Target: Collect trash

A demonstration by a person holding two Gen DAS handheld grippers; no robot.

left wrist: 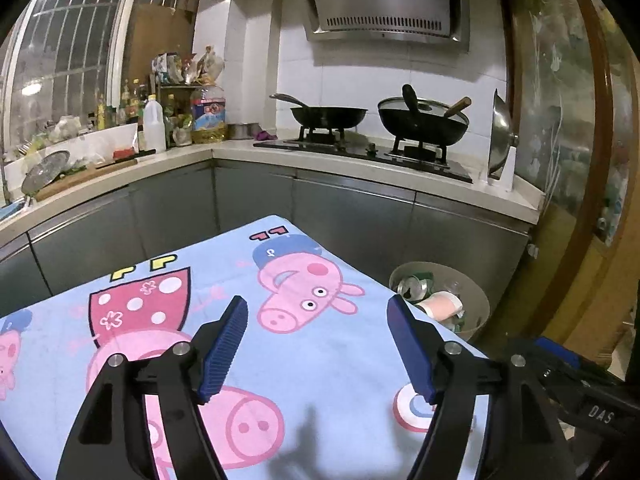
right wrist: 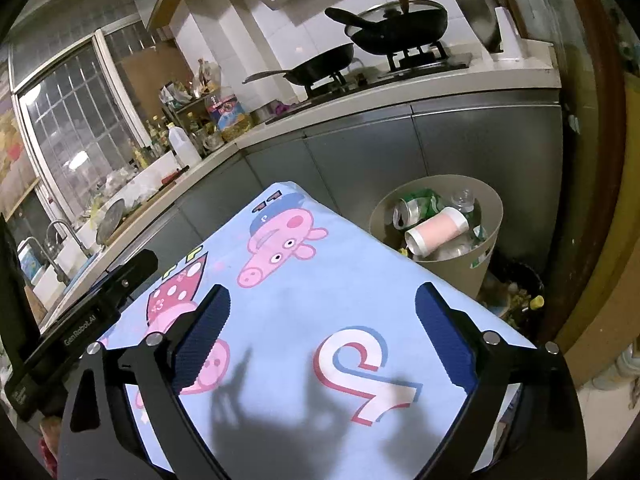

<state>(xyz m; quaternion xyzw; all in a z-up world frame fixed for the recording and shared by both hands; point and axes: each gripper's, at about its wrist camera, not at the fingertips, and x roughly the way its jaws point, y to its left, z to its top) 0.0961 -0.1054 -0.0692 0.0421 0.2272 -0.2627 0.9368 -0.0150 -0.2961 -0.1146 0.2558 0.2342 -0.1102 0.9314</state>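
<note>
Both tools stand wide with nothing between their pads: the left tool (left wrist: pixel 318 312) and the right tool (right wrist: pixel 322 300) each hover over the cartoon-pig cloth (left wrist: pixel 224 280) that covers the tabletop, pointing down and forward across it. No loose trash shows on the cloth ahead of either tool.

The task's things sit past the far right corner of the tabletop, ahead and to the right of both tools, inside the tan trash bin (right wrist: pixel 472 268) on the floor. In it lie a crushed green can (right wrist: pixel 420 206), a pink-and-white cup (right wrist: pixel 438 232) on its side, and what looks like a clear bottle (right wrist: pixel 464 200). By the look of it, collecting is done or nearly so.

The risks from here are small. The bin is heaped to its rim, so the cup, lying on top, could roll out if the bin is knocked or more is dropped on it. A low tool could also snag and drag the cloth. Whether trash remains out of view cannot be told.
</note>
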